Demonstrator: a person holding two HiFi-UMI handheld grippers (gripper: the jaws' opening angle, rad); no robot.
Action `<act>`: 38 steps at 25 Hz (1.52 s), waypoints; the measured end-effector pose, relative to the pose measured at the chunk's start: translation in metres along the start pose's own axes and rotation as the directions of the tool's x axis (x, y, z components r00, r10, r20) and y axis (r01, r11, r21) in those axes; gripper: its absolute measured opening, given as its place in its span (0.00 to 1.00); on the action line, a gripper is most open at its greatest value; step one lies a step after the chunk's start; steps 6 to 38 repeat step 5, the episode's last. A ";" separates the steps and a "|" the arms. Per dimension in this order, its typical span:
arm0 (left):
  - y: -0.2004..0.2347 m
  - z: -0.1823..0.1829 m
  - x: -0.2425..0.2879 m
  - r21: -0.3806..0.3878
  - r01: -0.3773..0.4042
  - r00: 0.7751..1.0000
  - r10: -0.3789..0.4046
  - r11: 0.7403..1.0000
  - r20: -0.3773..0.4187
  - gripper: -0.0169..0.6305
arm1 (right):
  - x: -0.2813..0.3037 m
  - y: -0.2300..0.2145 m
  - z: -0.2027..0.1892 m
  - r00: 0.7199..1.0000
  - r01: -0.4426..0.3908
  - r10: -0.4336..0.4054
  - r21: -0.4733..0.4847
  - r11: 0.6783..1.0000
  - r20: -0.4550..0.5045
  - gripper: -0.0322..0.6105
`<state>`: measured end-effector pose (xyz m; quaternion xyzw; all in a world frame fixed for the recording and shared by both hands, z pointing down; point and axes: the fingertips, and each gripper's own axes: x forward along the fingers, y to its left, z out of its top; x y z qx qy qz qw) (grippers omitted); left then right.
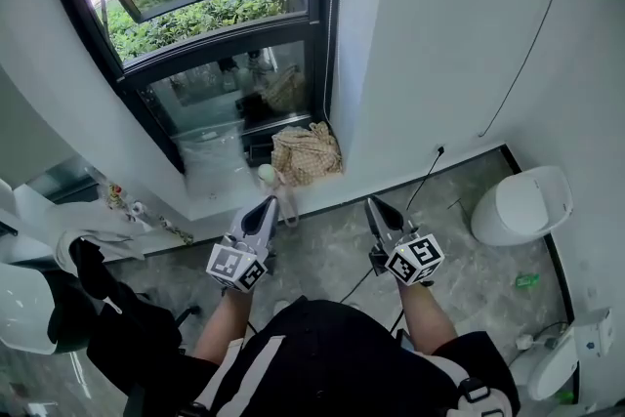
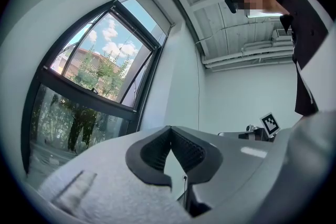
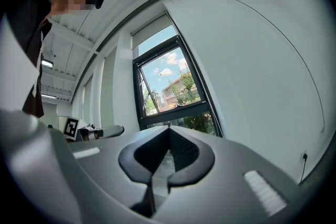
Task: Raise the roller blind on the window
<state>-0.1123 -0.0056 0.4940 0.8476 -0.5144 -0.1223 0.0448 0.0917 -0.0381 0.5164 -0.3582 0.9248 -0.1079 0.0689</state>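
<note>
The window has a black frame and fills the upper left of the head view. Its roller blind is a short pale band rolled up at the top of the glass, which also shows in the left gripper view as the blind. My left gripper and right gripper are held side by side in front of the sill, pointing at the wall, well short of the window. Both are shut with nothing between the jaws, as the left gripper and right gripper show in their own views.
On the sill lie a woven bag and a clear plastic bag. A white bin stands on the floor at the right. A thin cable runs down the white wall to a socket.
</note>
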 end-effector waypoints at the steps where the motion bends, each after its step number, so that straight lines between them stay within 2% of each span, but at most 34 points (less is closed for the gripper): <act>1: -0.001 0.000 0.000 -0.001 0.001 1.000 -0.001 1.000 -0.004 0.03 | 0.000 0.001 0.000 1.000 -0.002 0.002 0.000 1.000 0.000 0.05; 38: 0.001 -0.003 -0.001 -0.004 0.007 1.000 -0.007 1.000 -0.001 0.03 | -0.001 0.005 0.002 1.000 -0.009 0.009 0.008 1.000 0.006 0.05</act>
